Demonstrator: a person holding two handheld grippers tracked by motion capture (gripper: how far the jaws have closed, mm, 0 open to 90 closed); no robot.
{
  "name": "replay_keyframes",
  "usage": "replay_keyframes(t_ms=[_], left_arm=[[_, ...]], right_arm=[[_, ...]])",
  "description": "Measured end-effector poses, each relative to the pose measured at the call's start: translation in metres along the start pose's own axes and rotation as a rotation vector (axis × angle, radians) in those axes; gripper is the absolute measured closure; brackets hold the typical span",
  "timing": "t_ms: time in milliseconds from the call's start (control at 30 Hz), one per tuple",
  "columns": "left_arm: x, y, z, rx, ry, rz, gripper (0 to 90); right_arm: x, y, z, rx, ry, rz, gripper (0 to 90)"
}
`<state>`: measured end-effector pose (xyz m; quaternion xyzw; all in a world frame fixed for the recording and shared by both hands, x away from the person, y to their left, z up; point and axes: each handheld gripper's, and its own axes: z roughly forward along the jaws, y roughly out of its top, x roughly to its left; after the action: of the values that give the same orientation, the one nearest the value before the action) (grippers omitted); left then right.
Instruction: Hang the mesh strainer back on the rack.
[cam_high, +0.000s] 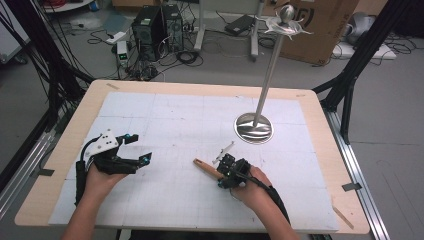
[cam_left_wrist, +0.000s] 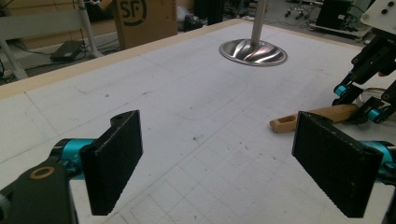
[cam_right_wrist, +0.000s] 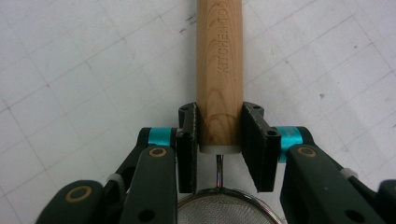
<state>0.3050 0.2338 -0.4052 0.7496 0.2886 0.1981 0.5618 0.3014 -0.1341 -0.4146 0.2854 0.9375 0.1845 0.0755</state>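
Observation:
A small strainer with a wooden handle (cam_right_wrist: 219, 56) lies on the white mat. My right gripper (cam_right_wrist: 219, 126) is shut on that handle near its metal end, one black pad pressed to each side. The mesh bowl (cam_right_wrist: 224, 212) sits just behind the jaws. In the high view the right gripper (cam_high: 227, 167) is at the mat's front centre, and the handle (cam_high: 205, 166) sticks out to its left. My left gripper (cam_high: 138, 148) rests at the front left, open with nothing between its pads. In the left gripper view its jaws (cam_left_wrist: 217, 140) stand wide apart, with the handle (cam_left_wrist: 313, 116) beyond them.
A metal stand with a round base (cam_high: 254, 127) and a tall pole rises at the back right of the mat. The wooden table edge (cam_high: 60, 150) frames the mat. Computers, cables and cardboard boxes sit on the floor beyond the table.

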Motion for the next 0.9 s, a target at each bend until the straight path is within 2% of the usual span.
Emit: replay_keyframes(t_ms=[267, 900], left_arm=[[0.000, 0.000, 0.000, -0.001, 0.000, -0.001, 16.8], [0.000, 0.000, 0.000, -0.001, -0.005, -0.003, 16.8]], right_arm=[[-0.007, -0.005, -0.007, -0.073, 0.001, 0.017, 68.6], [-0.040, -0.031, -0.073, -0.415, 0.000, 0.092, 68.5]])
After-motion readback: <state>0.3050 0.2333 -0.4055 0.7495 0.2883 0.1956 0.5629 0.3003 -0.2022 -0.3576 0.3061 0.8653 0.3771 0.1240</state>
